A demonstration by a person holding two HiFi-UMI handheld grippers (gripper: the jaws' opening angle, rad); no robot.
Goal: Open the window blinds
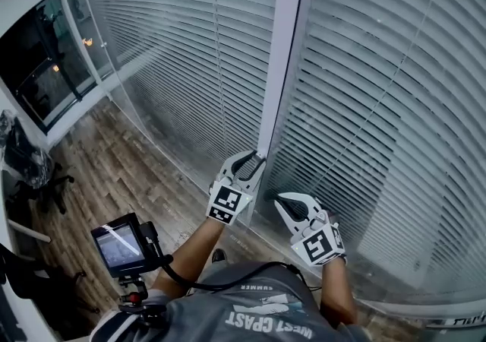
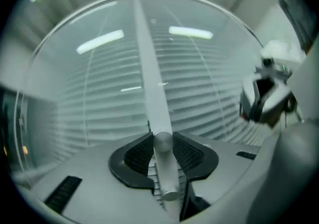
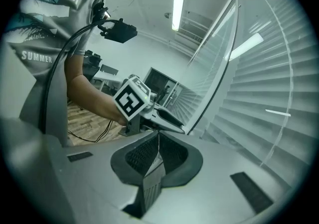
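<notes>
Gripping the blind wand [image 2: 149, 83], left claw [image 2: 163, 142]; right claw [image 3: 158, 137] closed.

white slatted blinds [image 1: 380, 67] hang fully lowered; pale round wand [image 2: 149, 83] hangs before them.

White slatted blinds [image 1: 364, 67]; pale grey wand [image 2: 154, 113]. Left gripper [image 1: 255, 157] and right gripper [image 1: 285, 199] white, pads [image 2: 137, 155] black, cubes [image 1: 226, 204] black-and-white squares. Floor [image 1: 106, 173] left of blinds brown wood-grain. Shirt [image 1: 250, 310] grey, white lettering.
</notes>
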